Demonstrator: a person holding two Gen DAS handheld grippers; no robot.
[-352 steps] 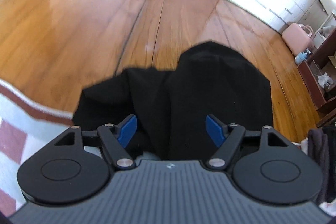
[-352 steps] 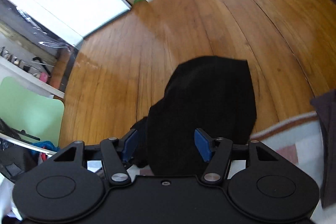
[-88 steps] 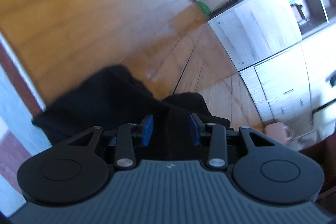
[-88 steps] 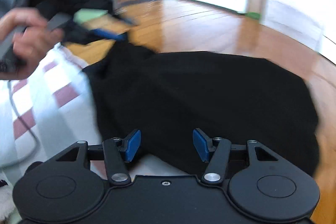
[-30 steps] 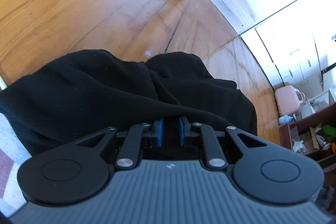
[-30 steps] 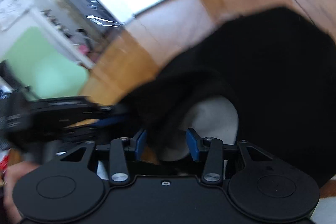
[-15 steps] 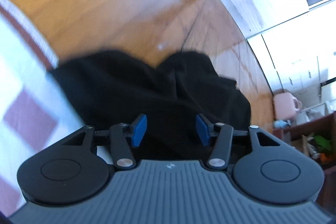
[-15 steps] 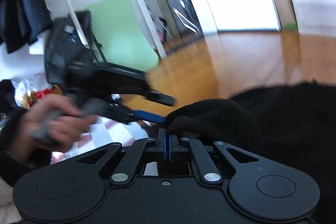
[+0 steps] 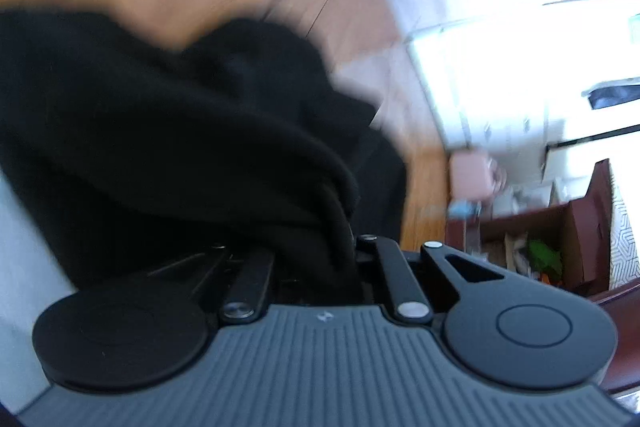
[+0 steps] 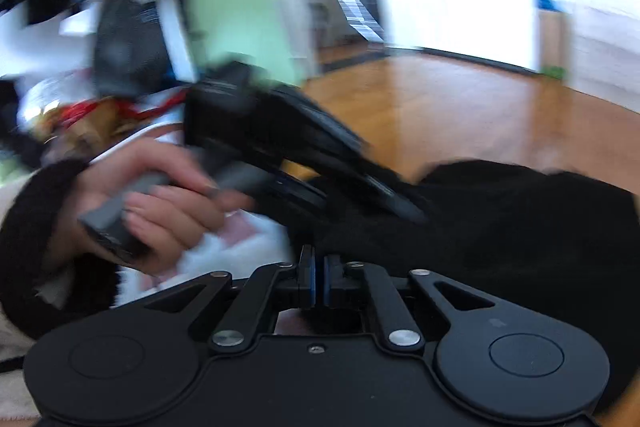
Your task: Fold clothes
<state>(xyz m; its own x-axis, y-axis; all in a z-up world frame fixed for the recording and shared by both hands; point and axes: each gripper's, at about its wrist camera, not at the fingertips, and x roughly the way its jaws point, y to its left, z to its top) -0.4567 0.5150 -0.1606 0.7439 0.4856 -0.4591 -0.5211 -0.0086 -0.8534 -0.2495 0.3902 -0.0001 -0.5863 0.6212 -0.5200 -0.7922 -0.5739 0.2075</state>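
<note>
Black garment — bunched in thick folds — lifted above the wooden floor.

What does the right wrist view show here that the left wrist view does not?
Only the right wrist view shows the person's hand holding the left gripper from outside, and a green panel. Only the left wrist view shows a pink container and a brown shelf. Both show the black garment and wooden floor.
</note>
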